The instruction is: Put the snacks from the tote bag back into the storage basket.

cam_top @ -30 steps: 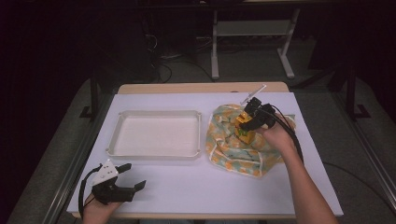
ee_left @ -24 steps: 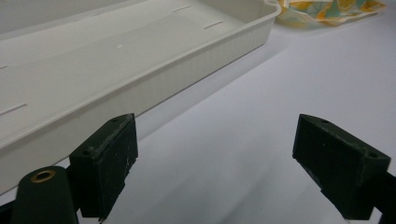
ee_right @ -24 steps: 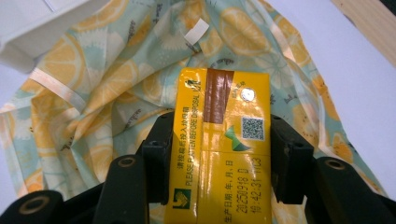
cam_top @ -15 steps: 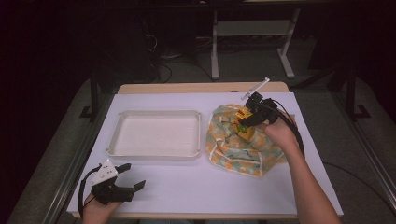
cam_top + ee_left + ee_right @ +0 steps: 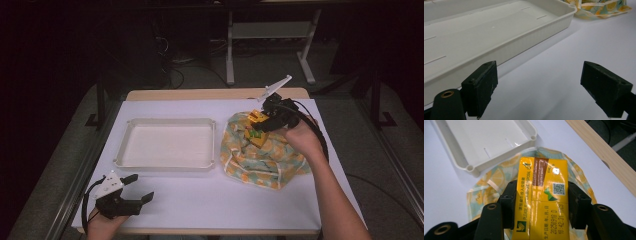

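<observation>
Yellow carton [image 5: 542,195], pinched on both sides by the jaws of the right gripper [image 5: 263,126], is held above the patterned bag [image 5: 260,160] at three o'clock on the tabletop [image 5: 210,200]. White tray [image 5: 167,145] lies at ten o'clock of the bag. Left gripper [image 5: 136,191] rests at seven o'clock, jaws spread, nothing between them.

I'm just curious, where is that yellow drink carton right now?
The yellow drink carton is clamped in the right gripper, above the lemon-print bag, right of the white tray.
</observation>
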`<state>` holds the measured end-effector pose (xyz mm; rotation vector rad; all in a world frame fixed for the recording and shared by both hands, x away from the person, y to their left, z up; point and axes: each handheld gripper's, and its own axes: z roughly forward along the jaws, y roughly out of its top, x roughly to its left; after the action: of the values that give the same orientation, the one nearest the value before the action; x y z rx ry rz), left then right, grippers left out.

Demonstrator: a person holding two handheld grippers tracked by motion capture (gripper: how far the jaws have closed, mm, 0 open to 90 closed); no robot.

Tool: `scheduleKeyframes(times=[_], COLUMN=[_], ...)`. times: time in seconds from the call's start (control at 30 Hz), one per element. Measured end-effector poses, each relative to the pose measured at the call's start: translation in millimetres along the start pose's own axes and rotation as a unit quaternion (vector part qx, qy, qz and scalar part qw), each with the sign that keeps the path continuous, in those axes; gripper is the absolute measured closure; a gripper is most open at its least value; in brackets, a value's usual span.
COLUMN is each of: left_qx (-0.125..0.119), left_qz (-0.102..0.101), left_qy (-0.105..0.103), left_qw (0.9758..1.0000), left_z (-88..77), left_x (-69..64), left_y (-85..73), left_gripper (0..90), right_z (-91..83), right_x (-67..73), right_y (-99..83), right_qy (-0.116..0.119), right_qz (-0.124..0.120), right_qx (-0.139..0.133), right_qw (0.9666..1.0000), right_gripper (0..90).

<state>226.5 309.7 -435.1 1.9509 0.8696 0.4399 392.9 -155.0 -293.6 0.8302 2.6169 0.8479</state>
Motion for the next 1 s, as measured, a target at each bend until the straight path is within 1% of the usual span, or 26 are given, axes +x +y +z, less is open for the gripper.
scheduleKeyframes(times=[0.03, 0.07, 0.13, 0.17, 0.3, 0.33, 0.4, 0.43, 0.53, 0.57, 0.67, 0.7, 0.77, 0.83, 0.93, 0.97, 1.0], left_qx=[0.000, 0.000, 0.003, 0.001, 0.001, 0.001, 0.001, 0.002, 0.002, 0.002, 0.002, 0.003, 0.003, 0.002, 0.002, 0.002, 0.002], left_qz=[0.001, 0.001, 0.000, 0.001, 0.000, 0.000, 0.000, 0.001, -0.001, 0.001, 0.001, 0.000, 0.000, 0.000, 0.000, 0.001, 0.001], left_qy=[0.000, 0.000, -0.003, -0.003, -0.004, -0.004, -0.004, -0.005, -0.005, -0.004, -0.004, -0.004, -0.004, -0.003, -0.004, -0.004, -0.004], left_qw=[1.0000, 1.0000, 1.0000, 1.0000, 1.0000, 1.0000, 1.0000, 1.0000, 1.0000, 1.0000, 1.0000, 1.0000, 1.0000, 1.0000, 1.0000, 1.0000, 1.0000], left_z=[0.0, 0.0, 1.0, 1.9, 2.0, 2.0, 1.9, 1.7, 0.8, 0.8, 0.9, 0.9, 1.1, 1.8, 2.0, 2.3, 2.3], left_x=[0.1, -0.1, -0.5, -0.5, -0.6, -0.5, -0.4, -0.3, -0.3, 0.1, 0.1, -0.5, -0.5, -0.5, -0.5, -0.7, -0.7], left_y=[0.0, 0.0, -0.1, -0.3, -0.3, -0.3, -0.4, -0.3, -0.2, -0.1, -0.1, -0.1, -0.1, 0.0, 0.1, -0.1, -0.1], left_gripper=[14.0, 14.1, 14.0, 14.0, 14.0, 14.0, 14.0, 14.0, 14.0, 14.0, 14.0, 14.0, 14.0, 14.0, 13.9, 14.0, 13.9], right_z=[0.0, -1.2, -3.0, -3.3, -5.4, -5.4, -5.6, -6.1, -5.5, -5.5, -4.8, -4.8, -5.0, -5.1, -4.1, -3.7, -1.9], right_x=[0.0, 1.1, 3.2, 3.7, 6.2, 6.2, 7.6, 10.2, 13.4, 13.4, 15.3, 17.8, 18.8, 20.2, 24.1, 24.8, 26.9], right_y=[0.0, 1.8, 4.2, 5.1, 9.7, 9.7, 11.7, 13.8, 17.0, 17.0, 19.4, 21.6, 22.7, 24.6, 28.4, 29.7, 31.9], right_qy=[0.000, 0.002, 0.003, 0.005, 0.024, 0.024, 0.032, 0.036, 0.042, 0.042, 0.049, 0.051, 0.052, 0.059, 0.062, 0.062, 0.067], right_qz=[0.000, -0.007, -0.011, -0.014, -0.016, -0.016, -0.024, -0.025, -0.036, -0.036, -0.046, -0.049, -0.051, -0.055, -0.058, -0.065, -0.067], right_qx=[0.000, -0.004, -0.008, -0.010, -0.016, -0.016, -0.022, -0.023, -0.021, -0.021, -0.023, -0.028, -0.030, -0.032, -0.032, -0.032, -0.032], right_qw=[1.0000, 1.0000, 0.9999, 0.9998, 0.9995, 0.9995, 0.9990, 0.9988, 0.9983, 0.9983, 0.9975, 0.9971, 0.9969, 0.9963, 0.9959, 0.9954, 0.9950], right_gripper=[49.8, 49.8, 49.8, 49.8, 49.8, 49.8, 49.8, 49.8, 49.9, 49.9, 49.8, 49.8, 49.8, 49.8, 49.8, 49.8, 49.8])
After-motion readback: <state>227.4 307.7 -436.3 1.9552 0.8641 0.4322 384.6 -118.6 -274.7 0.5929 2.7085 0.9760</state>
